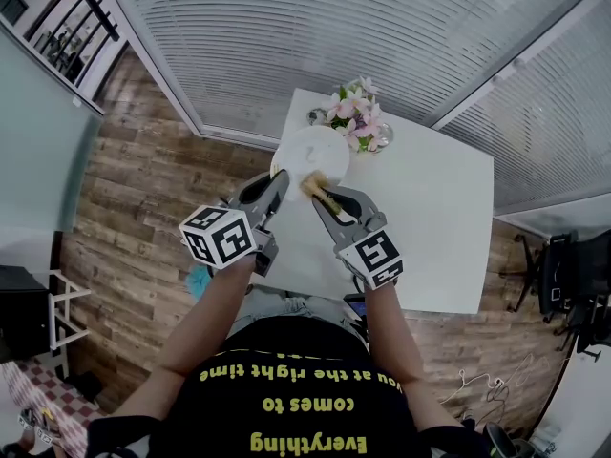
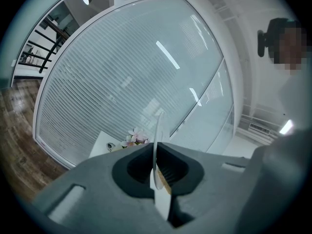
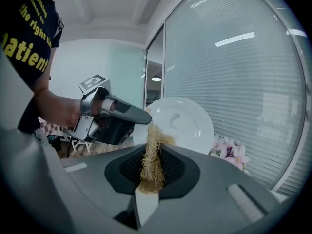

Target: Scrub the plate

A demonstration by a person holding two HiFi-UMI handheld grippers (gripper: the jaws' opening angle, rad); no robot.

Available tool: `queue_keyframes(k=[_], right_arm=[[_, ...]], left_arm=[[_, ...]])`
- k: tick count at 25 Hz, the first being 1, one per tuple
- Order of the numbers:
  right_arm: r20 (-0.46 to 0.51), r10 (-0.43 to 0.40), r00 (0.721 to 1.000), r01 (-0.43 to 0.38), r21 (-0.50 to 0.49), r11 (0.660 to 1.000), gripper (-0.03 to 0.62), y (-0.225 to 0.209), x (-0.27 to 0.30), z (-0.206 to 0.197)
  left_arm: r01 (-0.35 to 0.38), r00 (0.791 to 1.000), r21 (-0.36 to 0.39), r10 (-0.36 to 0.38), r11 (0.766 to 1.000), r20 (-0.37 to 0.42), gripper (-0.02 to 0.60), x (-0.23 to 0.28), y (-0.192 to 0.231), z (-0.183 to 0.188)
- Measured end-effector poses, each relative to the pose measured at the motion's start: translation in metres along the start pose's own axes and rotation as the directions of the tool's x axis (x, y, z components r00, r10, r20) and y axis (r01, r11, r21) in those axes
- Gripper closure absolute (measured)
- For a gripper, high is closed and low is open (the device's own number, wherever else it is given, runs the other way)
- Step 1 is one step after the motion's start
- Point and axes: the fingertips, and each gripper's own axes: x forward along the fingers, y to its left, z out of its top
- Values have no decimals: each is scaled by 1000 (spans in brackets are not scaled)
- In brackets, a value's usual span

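We hold the plate (image 3: 183, 123) up on edge above the white worktop (image 1: 434, 218). Its rim is pinched in our left claw (image 2: 156, 152), whose jaws are closed tight on it. The plate's face is turned toward our right claw (image 3: 152, 152), and a thin grey smear shows near its middle. Our right claw is clamped on a tan, fibrous scrubber (image 3: 155, 135), which sticks out past the jaws. Its far end lies against the plate's lower part, just beside the left claw's tip. Pink and white flowers (image 1: 358, 117) stand on the worktop beyond the plate, near the slatted blinds (image 1: 315, 36). A wood floor (image 1: 143, 189) lies to our left.
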Motion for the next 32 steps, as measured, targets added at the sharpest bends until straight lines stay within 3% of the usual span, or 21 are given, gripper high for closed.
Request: queue_keyframes(k=[14, 21, 32], right_arm=[[24, 153, 988, -151, -78, 985, 546, 47, 8, 14], [14, 109, 994, -108, -78, 991, 546, 34, 1, 12], [-34, -44, 998, 42, -56, 998, 546, -18, -17, -2]], left_arm=[[4, 1000, -6, -4, 1000, 25, 572, -2, -3, 2], [12, 999, -5, -12, 1000, 30, 573, -2, -7, 4], [9, 999, 1, -9, 1000, 36, 572, -2, -9, 4]])
